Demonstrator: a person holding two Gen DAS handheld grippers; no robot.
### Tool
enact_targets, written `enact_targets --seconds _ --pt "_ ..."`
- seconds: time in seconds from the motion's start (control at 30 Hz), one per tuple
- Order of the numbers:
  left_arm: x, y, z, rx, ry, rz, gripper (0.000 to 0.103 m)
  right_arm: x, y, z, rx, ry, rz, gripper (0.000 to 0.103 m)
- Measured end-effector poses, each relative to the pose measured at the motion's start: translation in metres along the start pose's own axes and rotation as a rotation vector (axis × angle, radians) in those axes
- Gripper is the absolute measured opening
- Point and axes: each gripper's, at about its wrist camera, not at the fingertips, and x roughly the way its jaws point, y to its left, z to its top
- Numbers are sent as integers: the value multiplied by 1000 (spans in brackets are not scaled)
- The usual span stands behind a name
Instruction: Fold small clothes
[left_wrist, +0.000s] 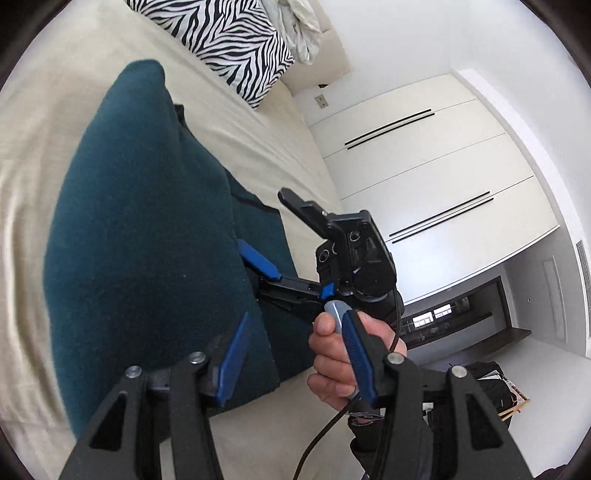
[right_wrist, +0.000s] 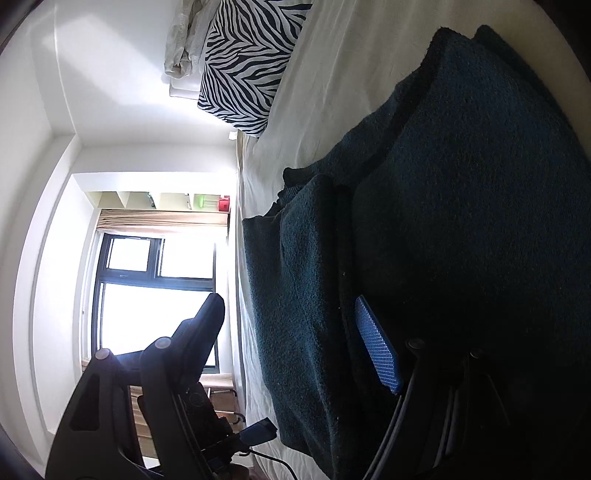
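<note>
A dark teal fleece garment (left_wrist: 147, 236) lies partly folded on a cream bed sheet (left_wrist: 44, 122). My left gripper (left_wrist: 295, 350) is open, its left blue pad (left_wrist: 234, 358) against the garment's near edge, nothing between the jaws. My right gripper (left_wrist: 258, 260) shows in the left wrist view with a blue finger lying on the cloth, held by a hand (left_wrist: 340, 362). In the right wrist view the garment (right_wrist: 461, 221) fills the right side; my right gripper (right_wrist: 295, 343) is open wide, its right blue pad (right_wrist: 376, 350) on the fabric, its left finger (right_wrist: 207, 325) in the air.
A zebra-print pillow (left_wrist: 236, 48) and a crumpled white cloth (left_wrist: 299, 29) sit at the head of the bed. White wardrobe doors (left_wrist: 424, 177) stand beyond the bed. A bright window (right_wrist: 147, 295) lies past the bed's other side.
</note>
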Motion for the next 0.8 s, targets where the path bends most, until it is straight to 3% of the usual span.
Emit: enact_targets --seconds 0.07,0.2,0.43,0.5,0.63,0.8 --pt "-19 7 2 13 -28 33 54 -1 4 0 -25 11 -73 72" --pt "-36 31 3 -46 -51 52 54 10 11 -2 -54 56 -141 72" --pt "-31 39 2 -45 -31 73 54 30 24 -11 -108 110 -186 71" --pt "-31 42 2 -54 -29 74 54 33 22 -10 -103 109 -199 64" --pt "-37 45 -1 -61 -37 75 54 37 20 -11 -153 110 -300 21" --pt "-33 40 -1 -54 -27 87 55 19 27 -13 -241 51 -350 13"
